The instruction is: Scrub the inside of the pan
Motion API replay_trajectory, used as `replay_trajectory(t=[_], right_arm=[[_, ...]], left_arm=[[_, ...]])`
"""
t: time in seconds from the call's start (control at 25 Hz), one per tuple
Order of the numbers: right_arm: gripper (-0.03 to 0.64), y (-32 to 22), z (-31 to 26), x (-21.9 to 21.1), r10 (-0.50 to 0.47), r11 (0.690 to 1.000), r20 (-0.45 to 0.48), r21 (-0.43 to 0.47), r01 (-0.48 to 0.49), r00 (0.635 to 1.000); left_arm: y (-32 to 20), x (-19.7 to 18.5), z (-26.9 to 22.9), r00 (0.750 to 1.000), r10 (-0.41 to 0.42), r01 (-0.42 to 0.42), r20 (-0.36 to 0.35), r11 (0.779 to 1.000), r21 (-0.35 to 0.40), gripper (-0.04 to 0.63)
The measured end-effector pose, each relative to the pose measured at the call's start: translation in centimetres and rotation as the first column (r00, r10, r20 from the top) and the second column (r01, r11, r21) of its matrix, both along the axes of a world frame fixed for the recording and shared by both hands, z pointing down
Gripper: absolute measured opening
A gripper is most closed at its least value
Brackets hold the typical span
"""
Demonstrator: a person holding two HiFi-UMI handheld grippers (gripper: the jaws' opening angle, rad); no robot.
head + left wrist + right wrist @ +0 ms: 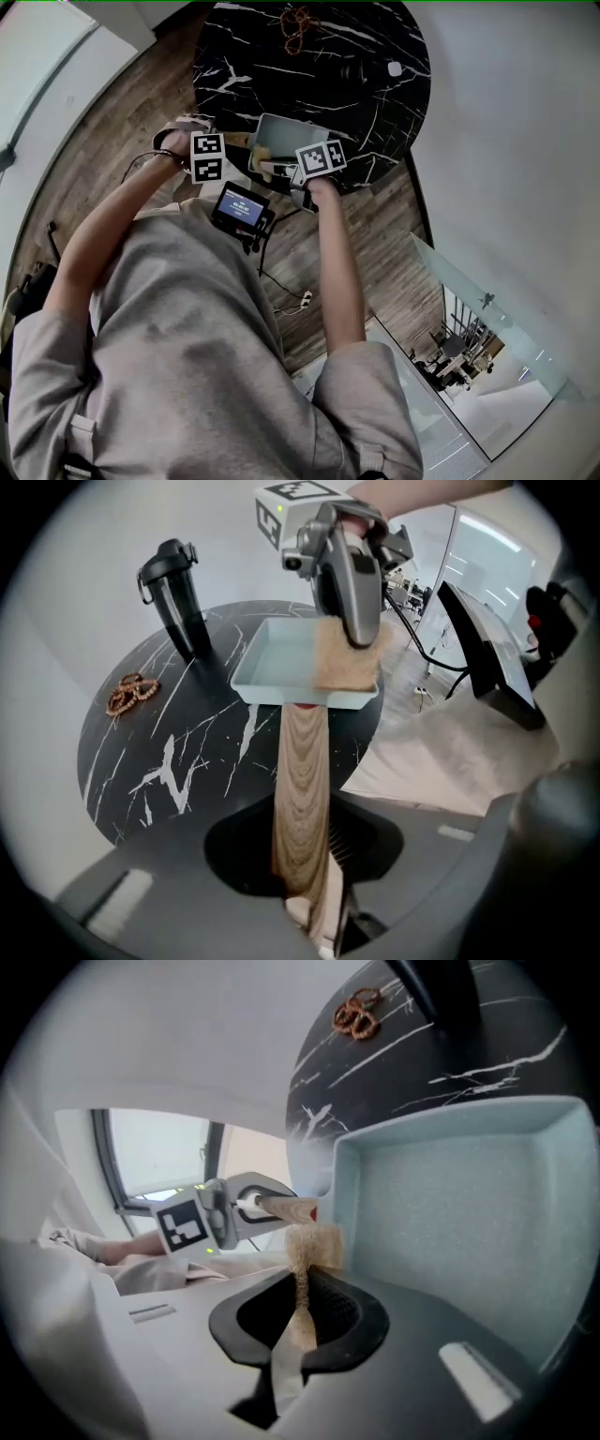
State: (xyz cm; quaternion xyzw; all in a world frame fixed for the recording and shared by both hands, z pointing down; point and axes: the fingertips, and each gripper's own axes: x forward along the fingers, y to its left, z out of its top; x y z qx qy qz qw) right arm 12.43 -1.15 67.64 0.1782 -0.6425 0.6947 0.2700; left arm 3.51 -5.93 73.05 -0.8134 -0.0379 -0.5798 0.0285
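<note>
The round black tabletop [375, 84] is the biggest thing here. The pan [281, 663], pale blue and square, sits at the tabletop's 6 o'clock edge in the head view, close to the person.

The pan's wood handle [302, 789] sticks out toward the person. L claw [305, 883] is clamped on that handle & points steeply down. R claw [300, 1307] is clamped on a tan scrub pad [345, 663].

In the L claw view the pad hangs at the pan's 4 o'clock corner, by the near wall. It looks like it's up at the rim, not down on the pan's floor.

A black bottle [176, 597] stands at approx 10 o'clock from the pan. A small loop of brown beads [129, 694] lies at 9 o'clock. Both are well apart from the pan.

How to scrub well, I think:
- Keep L claw tight so the pan can't slide or tip off the edge.
- Bring the pad down flat on the pan's floor, w/ a soft push.
- Rub in small rings, then go into all 4 corners & up the walls.
- Don't squash too hard, or the handle end may lift.
</note>
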Motion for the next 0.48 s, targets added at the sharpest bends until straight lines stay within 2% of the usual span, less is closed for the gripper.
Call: replay_trajectory(t=[0.12, 0.24, 0.32, 0.36, 0.4, 0.48], right_arm=[[0.041, -1.6, -3.6, 1.0, 0.157, 0.982, 0.110, 0.089, -0.167, 0.982], [0.041, -3.7, -5.4, 4.4, 0.325, 0.917, 0.107, 0.208, -0.341, 0.940], [0.041, -4.7, -5.5, 6.7, 0.403, 0.875, 0.093, 0.254, -0.413, 0.911], [0.041, -4.7, -5.1, 7.7, 0.411, 0.870, 0.055, 0.274, -0.410, 0.910], [0.041, -4.4, -4.1, 9.1, 0.406, 0.878, -0.035, 0.292, -0.380, 0.913], [0.041, -3.4, -1.5, 12.1, 0.349, 0.912, -0.291, 0.324, -0.252, 0.891]], left_arm=[[-0.1, 0.2, -0.1, 1.000, -0.004, 0.004, -0.006, 1.000, 0.000, 0.098], [0.0, 0.2, -0.2, 1.000, -0.008, 0.007, -0.012, 1.000, -0.003, 0.098], [0.2, 0.2, -0.2, 1.000, -0.015, 0.014, -0.020, 1.000, -0.019, 0.098], [0.3, 0.2, -0.1, 0.999, -0.020, 0.020, -0.025, 0.999, -0.028, 0.098], [0.4, 0.2, -0.1, 0.999, -0.025, 0.024, -0.027, 0.999, -0.034, 0.098], [0.5, 0.1, -0.2, 0.999, -0.029, 0.028, -0.029, 0.999, -0.039, 0.097]])
